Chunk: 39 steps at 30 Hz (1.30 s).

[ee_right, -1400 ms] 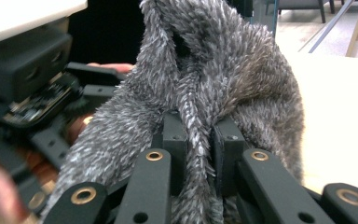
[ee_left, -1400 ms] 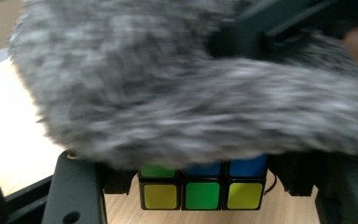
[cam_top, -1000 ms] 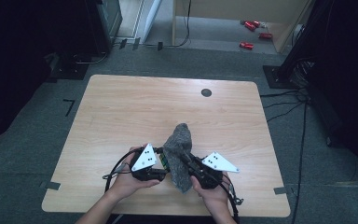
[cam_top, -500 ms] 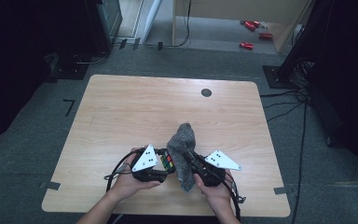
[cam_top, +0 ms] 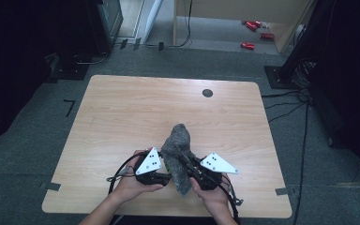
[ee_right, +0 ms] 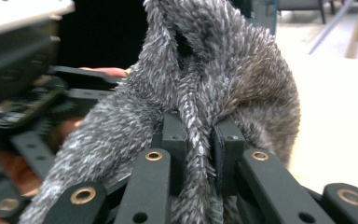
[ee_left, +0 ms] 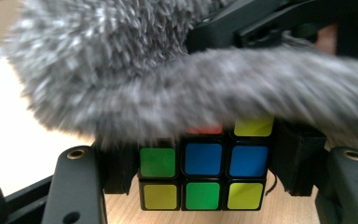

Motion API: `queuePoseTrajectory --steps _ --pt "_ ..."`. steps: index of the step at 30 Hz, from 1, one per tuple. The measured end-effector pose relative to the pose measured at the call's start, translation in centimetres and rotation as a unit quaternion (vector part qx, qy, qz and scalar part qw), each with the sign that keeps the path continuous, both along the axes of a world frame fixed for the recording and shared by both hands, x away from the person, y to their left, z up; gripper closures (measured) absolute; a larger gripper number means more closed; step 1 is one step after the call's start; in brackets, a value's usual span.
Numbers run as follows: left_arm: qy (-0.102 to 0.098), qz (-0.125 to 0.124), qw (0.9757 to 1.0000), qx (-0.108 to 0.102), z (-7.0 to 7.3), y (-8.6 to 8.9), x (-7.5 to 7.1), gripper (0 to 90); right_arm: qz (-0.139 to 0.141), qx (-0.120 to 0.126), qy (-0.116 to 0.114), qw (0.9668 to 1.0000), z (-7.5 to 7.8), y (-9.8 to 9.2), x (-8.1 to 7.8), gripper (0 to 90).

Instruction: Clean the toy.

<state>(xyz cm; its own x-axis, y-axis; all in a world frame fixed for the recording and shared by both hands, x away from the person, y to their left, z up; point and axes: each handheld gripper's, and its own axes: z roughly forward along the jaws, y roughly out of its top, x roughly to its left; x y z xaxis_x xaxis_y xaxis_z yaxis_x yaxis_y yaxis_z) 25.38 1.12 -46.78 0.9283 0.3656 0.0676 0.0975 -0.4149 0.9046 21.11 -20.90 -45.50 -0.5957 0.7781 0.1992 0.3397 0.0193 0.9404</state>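
Near edge of the wooden counter, centre: both hands work close together. Left hand holds the left gripper, grey three-cornered plate on top, cable looping off to its left. In the left gripper view its fingers are clamped on a colour cube, one on each side face; visible stickers are green, blue, blue in the middle row and yellow, green, yellow in the bottom row, with red and yellow partly covered above. A grey fuzzy cloth drapes over the top of the cube, hiding its upper row, and in the high view it rises in a rounded hump between the two grippers, its lower end hanging toward the person. The right gripper, held by the right hand, points toward the left gripper; in the right gripper view its fingers are pinched closed on a fold of the cloth, with fabric bunched above and trailing below. Far side of the counter: a small dark round disc, well apart from the hands.
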Motion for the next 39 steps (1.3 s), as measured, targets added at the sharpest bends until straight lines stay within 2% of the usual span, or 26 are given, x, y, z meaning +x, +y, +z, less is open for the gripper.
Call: queuePoseTrajectory --steps 3,6,9,14,17,23,26,30,31,34,39 --pt "0.003 0.009 0.9999 -0.009 0.2 0.7 0.4 35.4 -0.019 0.005 0.011 0.9997 -0.4 -0.8 0.4 79.4" --pt "0.004 0.014 0.9997 -0.017 0.4 1.2 0.7 35.4 -0.024 0.007 0.012 0.9996 -0.4 -1.0 0.2 79.5" --pt "0.004 0.015 0.9998 -0.015 0.3 1.1 0.7 35.4 -0.018 0.004 0.004 0.9998 -0.1 -0.4 -0.2 79.5" --pt "0.002 0.000 1.0000 -0.003 0.0 0.0 -0.1 35.4 0.001 -0.002 -0.008 1.0000 0.3 0.7 -0.7 79.3" --pt "0.001 -0.003 1.0000 -0.004 0.0 -0.1 -0.2 35.4 0.000 -0.001 -0.007 1.0000 0.3 0.6 -0.5 79.3" --pt "-0.004 0.013 0.9998 -0.017 0.7 1.3 0.5 35.4 -0.024 0.012 0.008 0.9996 -0.1 -0.9 0.3 79.3" --pt "0.002 0.021 0.9994 -0.027 0.7 1.9 1.0 35.4 -0.027 0.013 0.009 0.9995 -0.2 -1.1 0.3 79.4" --pt "0.003 0.025 0.9995 -0.020 0.5 1.5 0.8 35.4 -0.016 0.009 0.003 0.9998 0.1 0.0 -0.4 79.6" --pt "0.007 0.021 0.9996 -0.020 0.4 1.4 0.7 35.4 -0.023 -0.002 -0.004 0.9997 0.2 0.4 -0.6 79.5" --pt "0.001 0.007 0.9999 -0.008 0.2 0.5 0.1 35.4 -0.001 0.007 -0.004 1.0000 0.5 0.9 -0.9 79.4" --pt "-0.001 -0.005 1.0000 -0.002 0.1 -0.2 -0.4 35.4 0.001 0.002 -0.006 1.0000 0.5 0.9 -0.6 79.3"
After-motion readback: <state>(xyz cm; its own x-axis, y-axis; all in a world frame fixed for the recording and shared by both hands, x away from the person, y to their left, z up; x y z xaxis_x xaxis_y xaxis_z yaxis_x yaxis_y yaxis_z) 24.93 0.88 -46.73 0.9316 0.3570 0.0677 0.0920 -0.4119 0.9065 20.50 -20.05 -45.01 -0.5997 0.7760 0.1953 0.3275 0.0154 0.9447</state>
